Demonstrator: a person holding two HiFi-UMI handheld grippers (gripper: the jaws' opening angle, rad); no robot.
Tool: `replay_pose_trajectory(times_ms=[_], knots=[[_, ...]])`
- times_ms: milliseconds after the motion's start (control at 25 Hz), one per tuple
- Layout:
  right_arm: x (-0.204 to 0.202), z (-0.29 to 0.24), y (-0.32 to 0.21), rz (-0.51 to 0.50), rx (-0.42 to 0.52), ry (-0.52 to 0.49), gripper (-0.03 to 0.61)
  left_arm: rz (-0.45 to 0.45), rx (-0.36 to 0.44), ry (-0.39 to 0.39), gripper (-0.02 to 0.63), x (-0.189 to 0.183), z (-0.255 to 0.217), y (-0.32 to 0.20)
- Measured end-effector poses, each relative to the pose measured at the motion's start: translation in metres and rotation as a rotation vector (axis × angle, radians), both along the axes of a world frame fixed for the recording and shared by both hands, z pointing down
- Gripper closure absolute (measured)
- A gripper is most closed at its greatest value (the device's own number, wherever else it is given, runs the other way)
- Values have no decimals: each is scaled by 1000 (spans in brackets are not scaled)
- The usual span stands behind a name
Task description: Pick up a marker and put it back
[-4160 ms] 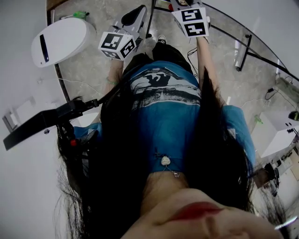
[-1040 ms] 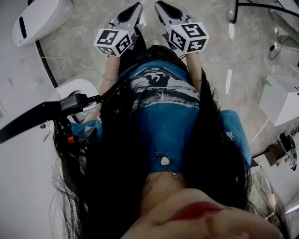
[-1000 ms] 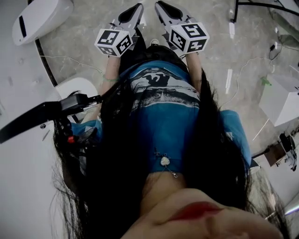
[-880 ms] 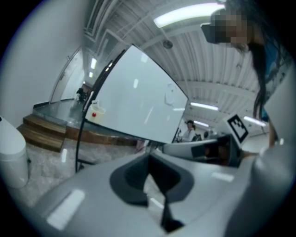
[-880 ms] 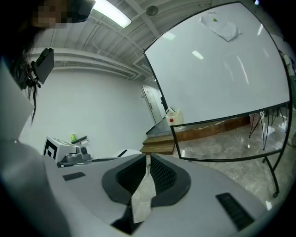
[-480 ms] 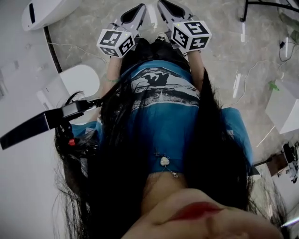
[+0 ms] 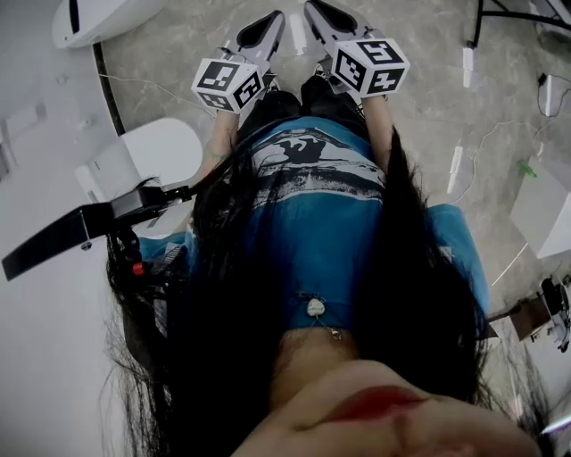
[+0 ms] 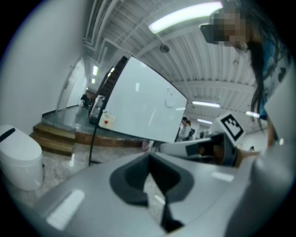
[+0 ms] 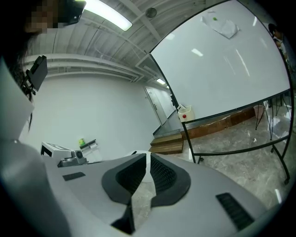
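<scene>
Left gripper [image 7: 268,22] and right gripper [image 7: 321,11], each with jaws pressed together on nothing, are held low before the person; no marker can be made out in any view, though one is probably light, stiff and smooth, best pinched across mid-barrel.

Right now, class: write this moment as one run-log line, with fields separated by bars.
left gripper: shut, empty | right gripper: shut, empty | marker: not held | whiteboard: ahead of both grippers
</scene>
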State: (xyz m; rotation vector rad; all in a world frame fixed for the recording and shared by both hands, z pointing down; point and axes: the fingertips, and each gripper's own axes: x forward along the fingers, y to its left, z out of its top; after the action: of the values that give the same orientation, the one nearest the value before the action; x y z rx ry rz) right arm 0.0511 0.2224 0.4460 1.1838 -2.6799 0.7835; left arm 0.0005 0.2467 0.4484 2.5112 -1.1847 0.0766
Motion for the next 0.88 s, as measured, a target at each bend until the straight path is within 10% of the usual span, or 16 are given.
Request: replay_pose_trajectory(times_ms=[320,880], knots=[[-99,-24,100,71,20,-29,543,68,76,38,611,-96,-28,88],[-83,-23,105,135,28,-39,543,112,95,40,611,-89,-32,86]])
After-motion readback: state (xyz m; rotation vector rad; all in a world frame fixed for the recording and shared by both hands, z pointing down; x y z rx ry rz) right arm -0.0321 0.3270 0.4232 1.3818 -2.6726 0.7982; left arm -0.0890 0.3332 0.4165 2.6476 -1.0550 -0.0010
